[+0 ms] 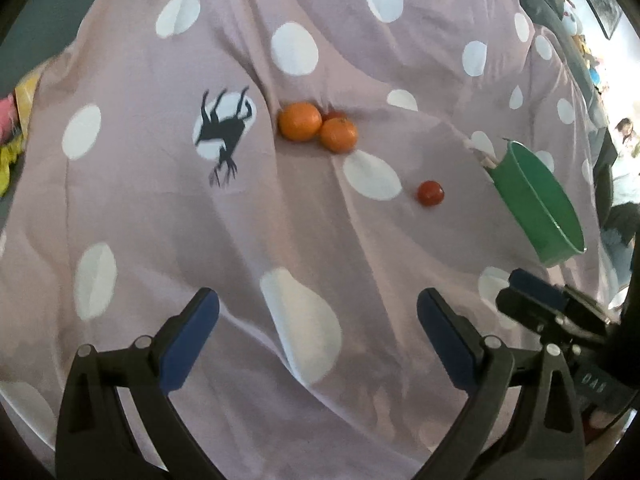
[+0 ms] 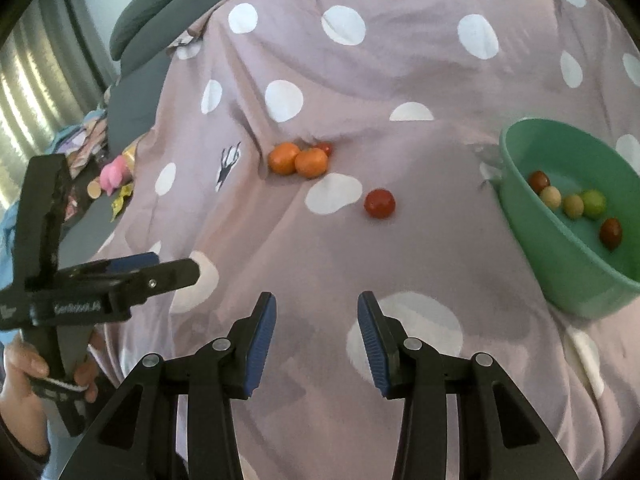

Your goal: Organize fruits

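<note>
Fruits on the cover: two round orange mandarins (image 2: 298,159) lie touching each other in a fold near the middle of a mauve bed cover with white polka dots (image 2: 400,60); a small red tomato (image 2: 325,147) is tucked just behind them, partly hidden.
Loose fruit: one round red cherry tomato (image 2: 379,203) sits alone on the cover, between the mandarins and the bowl.
Bowl: a green plastic bowl (image 2: 568,264) stands tilted toward the right edge of the cover.
Fruits in the bowl: five small round pieces (image 2: 572,206) lie inside, two dark red, two tan and one yellow-green.
Left tongs: the black left tongs with blue pads (image 1: 318,304) hover above the cover with the jaws spread wide and nothing between them.
Right tongs: the black right tongs with blue pads (image 2: 316,304) hover above the cover, jaws partly open with a clear gap, holding nothing.
Hand: a person's left hand (image 2: 24,380) grips the handle of the left tongs, seen at the left edge of the right wrist view.
Beyond the cover: grey cushions (image 2: 168,4) lie past its far edge.
</note>
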`<state>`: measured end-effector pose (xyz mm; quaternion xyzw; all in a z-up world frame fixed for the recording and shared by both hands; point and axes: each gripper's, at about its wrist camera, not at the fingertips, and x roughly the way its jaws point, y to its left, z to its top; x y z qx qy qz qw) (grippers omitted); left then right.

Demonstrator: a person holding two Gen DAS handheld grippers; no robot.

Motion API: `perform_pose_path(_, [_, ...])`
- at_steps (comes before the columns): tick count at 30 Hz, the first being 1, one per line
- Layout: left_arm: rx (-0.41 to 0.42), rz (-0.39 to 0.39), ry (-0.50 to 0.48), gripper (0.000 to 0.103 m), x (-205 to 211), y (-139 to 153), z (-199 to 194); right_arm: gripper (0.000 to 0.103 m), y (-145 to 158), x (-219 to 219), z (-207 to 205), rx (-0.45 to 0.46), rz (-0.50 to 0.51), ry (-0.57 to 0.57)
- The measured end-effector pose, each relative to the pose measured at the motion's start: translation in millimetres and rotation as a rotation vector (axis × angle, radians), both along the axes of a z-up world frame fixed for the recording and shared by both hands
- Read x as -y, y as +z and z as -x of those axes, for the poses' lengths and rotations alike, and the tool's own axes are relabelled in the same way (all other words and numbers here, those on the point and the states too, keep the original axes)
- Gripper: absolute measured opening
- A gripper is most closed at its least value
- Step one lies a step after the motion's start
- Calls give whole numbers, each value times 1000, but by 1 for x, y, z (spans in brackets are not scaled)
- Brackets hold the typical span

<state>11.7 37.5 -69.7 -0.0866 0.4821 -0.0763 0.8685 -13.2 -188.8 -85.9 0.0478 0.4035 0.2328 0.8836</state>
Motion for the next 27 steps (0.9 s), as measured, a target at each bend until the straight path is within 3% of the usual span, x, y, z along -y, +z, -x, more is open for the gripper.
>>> perform_pose_path(3, [14, -44, -10, 100, 1, 2, -6, 43, 1, -1, -12, -6, 31, -19])
perform_pose_path(14, [30, -52, -50, 98, 2, 7, -34, 43, -6, -9, -73, -63, 93, -55])
perform_pose_path(20, [37, -96, -66, 98, 14, 9, -69, 43, -14, -20, -102, -76, 137, -55])
perform_pose_path(27, [-15, -128, -86, 94, 30, -7, -120, 41, -34, -33, -129, -118, 209, -40])
